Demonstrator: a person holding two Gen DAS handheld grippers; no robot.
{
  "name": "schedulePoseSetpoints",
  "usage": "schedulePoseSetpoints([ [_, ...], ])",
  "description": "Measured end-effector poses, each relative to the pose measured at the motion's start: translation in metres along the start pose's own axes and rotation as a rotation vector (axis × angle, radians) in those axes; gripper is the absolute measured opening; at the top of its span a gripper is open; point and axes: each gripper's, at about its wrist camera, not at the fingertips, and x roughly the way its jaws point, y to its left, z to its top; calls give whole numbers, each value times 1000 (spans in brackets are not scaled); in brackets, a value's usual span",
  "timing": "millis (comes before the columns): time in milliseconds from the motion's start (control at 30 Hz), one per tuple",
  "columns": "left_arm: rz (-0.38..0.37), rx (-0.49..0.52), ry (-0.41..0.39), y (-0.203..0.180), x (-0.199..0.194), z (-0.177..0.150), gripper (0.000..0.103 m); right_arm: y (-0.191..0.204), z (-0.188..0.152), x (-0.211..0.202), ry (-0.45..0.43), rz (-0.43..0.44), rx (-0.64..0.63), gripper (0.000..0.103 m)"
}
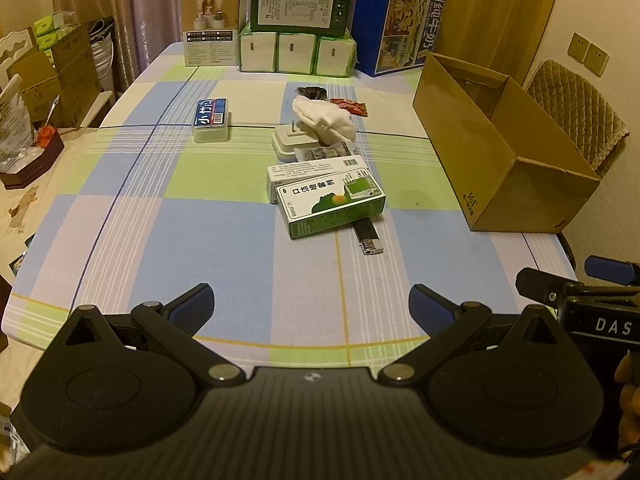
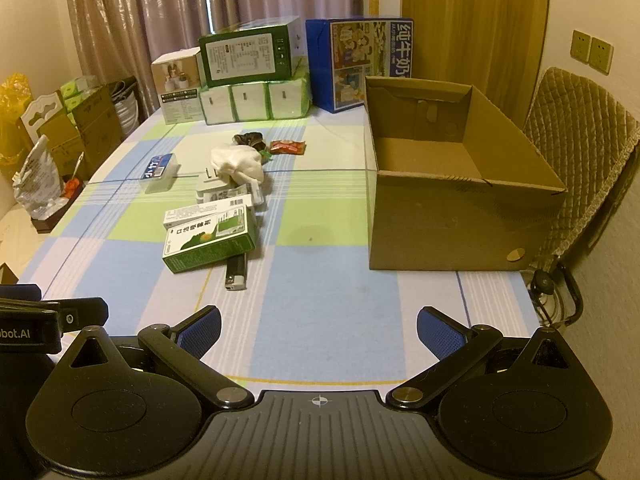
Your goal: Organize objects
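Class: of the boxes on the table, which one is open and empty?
The brown cardboard box at the right; its top is open, its inside bare, while the others are closed.

Both wrist cams sit low at the near edge of the worktop, facing its far edge. Left view looks down the middle; right view sits nearer the right edge, close to the cardboard box. Both share the central clutter, box and far-edge cartons.

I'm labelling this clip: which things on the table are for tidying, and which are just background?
For the job: cardboard box, green medicine box, white medicine box, lighter, white cloth, plug adapter, red packet, plastic case.

Background: tissue packs, milk carton, chair.
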Motion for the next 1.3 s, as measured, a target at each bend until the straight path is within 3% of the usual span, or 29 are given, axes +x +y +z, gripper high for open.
schedulePoseSetpoints([
  [633,1,-8,8,9,11,9,102,0,-2,11,21,8,-5,101],
  [767,11,50,-5,16,22,22,102,1,0,22,24,40,1,101],
  [1067,-60,234,18,31,67,52,99,15,12,65,33,112,-64,100],
  [1200,-85,332,42,31,88,63,81,23,15,93,62,157,-92,82],
  [1233,-96,344,47,32,93,64,81,26,15,100,69,161,-100,79],
  [1300,-119,359,57,35,103,68,81,33,14,114,79,175,-122,65],
])
